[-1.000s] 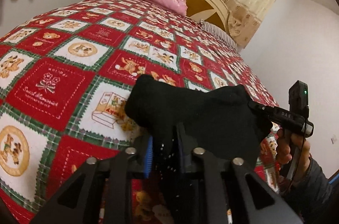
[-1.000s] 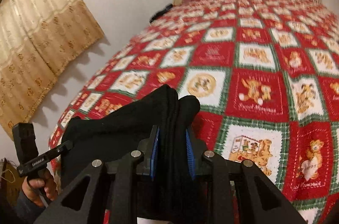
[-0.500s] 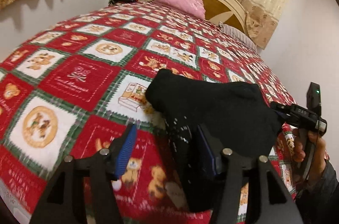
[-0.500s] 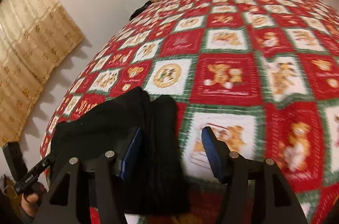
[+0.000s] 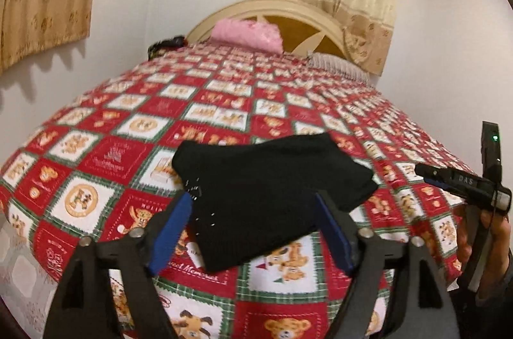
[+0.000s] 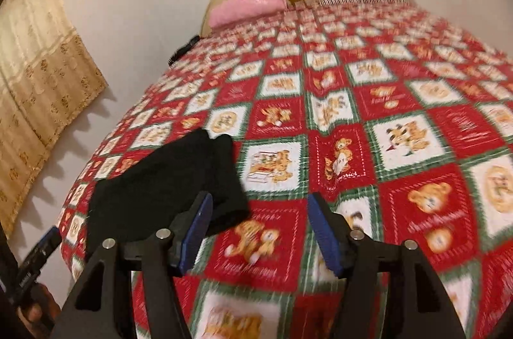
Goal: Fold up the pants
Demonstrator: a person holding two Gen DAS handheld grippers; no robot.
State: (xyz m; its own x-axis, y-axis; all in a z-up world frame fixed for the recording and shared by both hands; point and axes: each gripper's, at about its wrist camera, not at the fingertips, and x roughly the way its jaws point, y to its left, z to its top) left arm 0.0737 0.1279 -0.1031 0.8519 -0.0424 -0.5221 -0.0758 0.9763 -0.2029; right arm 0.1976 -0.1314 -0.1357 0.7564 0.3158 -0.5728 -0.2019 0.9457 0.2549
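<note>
I am holding the left gripper (image 5: 253, 230) with its fingers spread — they have just been opening, and the black folded pants (image 5: 266, 194) are lying loose on the quilt (image 5: 105, 153) just past the tips, gripped by nothing. The right gripper (image 6: 256, 230) is standing spread too, having just opened over bare quilt, the pants off beyond its left finger. Farther off, the bundle's thick top layers are looking springy to me — I judge they could creep open, or a finger passing close could snag an edge and undo the fold.
</note>
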